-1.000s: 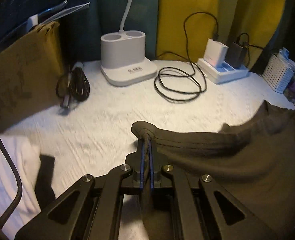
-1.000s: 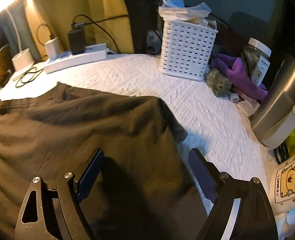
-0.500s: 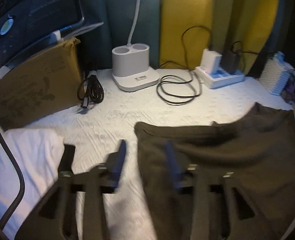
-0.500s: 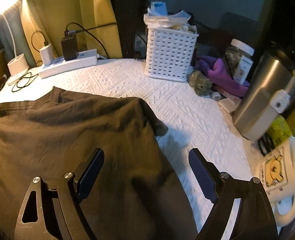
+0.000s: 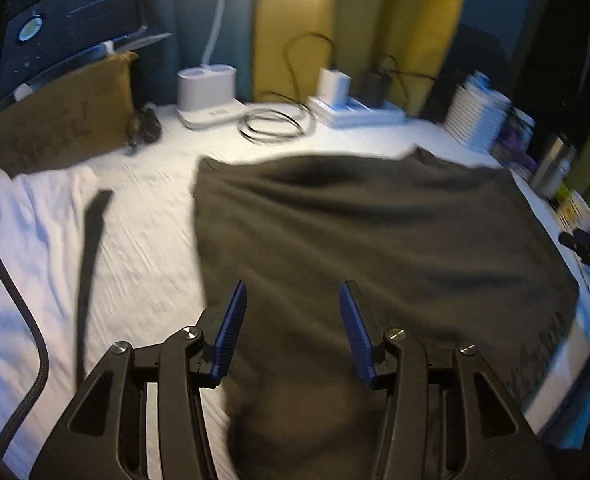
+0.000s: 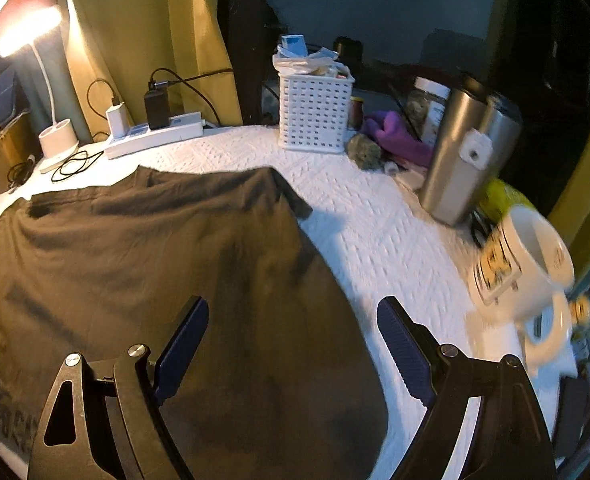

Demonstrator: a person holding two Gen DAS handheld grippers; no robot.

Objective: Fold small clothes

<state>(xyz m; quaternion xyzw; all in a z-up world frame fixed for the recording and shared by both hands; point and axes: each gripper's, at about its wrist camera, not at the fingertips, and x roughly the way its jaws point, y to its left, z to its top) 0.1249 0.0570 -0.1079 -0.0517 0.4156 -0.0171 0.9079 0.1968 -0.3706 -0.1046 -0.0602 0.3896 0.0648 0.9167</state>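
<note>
A dark brown garment [image 5: 375, 248] lies spread flat on the white textured tablecloth [image 5: 151, 232]; it also fills the left of the right wrist view [image 6: 155, 264]. My left gripper [image 5: 293, 304] is open and empty, raised above the garment's near left part. My right gripper [image 6: 293, 320] is open and empty, above the garment's right edge. A white cloth [image 5: 19, 240] lies to the left of the garment.
At the back stand a cardboard box [image 5: 59, 124], a white lamp base [image 5: 207, 92], a coiled black cable [image 5: 273, 128] and a power strip [image 6: 155, 138]. On the right are a white basket [image 6: 315, 114], a steel tumbler [image 6: 467, 152], a purple cloth [image 6: 395, 136] and a white mug [image 6: 523, 264].
My left gripper let go of the garment's corner, opened wide and pulled back and up. The garment now lies flat. My right gripper, open throughout, also drew back and up.
</note>
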